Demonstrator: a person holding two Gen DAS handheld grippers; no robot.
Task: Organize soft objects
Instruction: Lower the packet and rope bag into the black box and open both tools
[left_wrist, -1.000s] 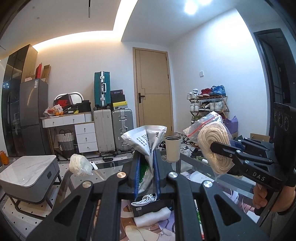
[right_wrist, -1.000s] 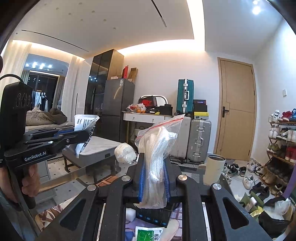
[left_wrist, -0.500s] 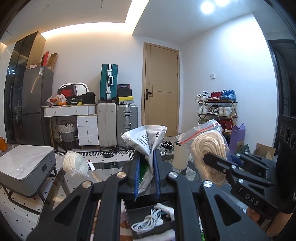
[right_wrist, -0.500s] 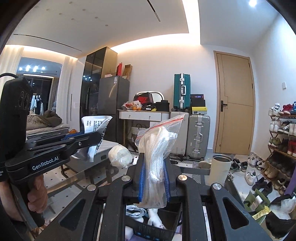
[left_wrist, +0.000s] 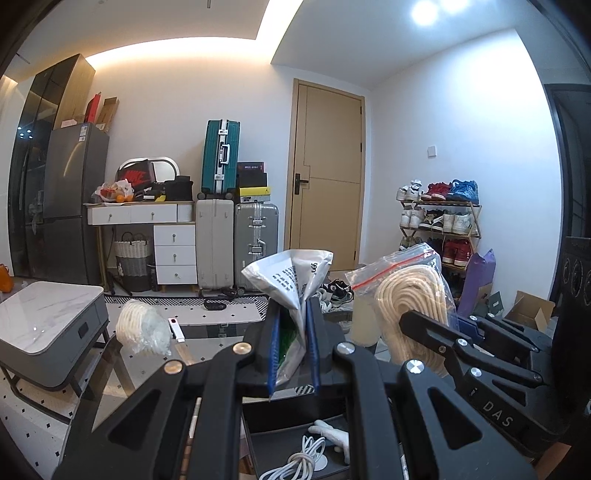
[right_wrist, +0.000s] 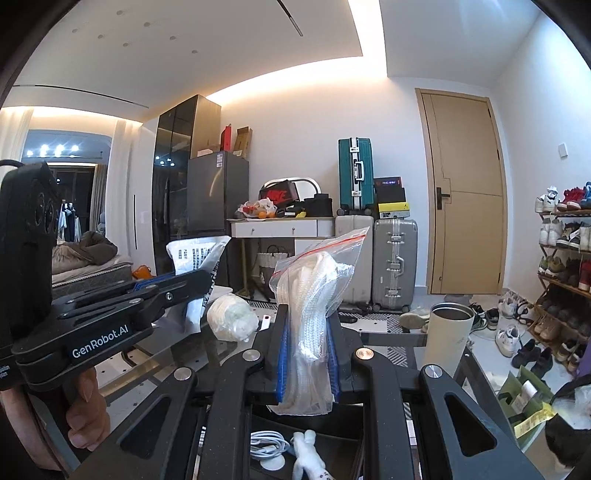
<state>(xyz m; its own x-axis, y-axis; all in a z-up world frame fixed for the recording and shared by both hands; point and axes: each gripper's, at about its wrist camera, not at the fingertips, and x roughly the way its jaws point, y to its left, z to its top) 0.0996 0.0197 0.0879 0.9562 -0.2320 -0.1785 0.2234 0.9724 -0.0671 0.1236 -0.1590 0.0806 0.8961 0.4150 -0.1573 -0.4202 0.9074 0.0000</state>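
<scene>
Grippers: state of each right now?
Left gripper: shut on the printed white pouch.
Right gripper: shut on the zip bag of white rope.

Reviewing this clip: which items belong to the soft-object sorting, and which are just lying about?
Job:
- left claw shut on white printed plastic pouch
- right claw shut on clear zip bag of white rope
- black open box
- wrapped white rope bundle

Lying about:
- cream tumbler
- teal suitcase
- shoe rack

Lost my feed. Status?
Left tool shut on printed pouch. Right tool shut on rope bag. Both above black bin. Nothing blocking.
</scene>
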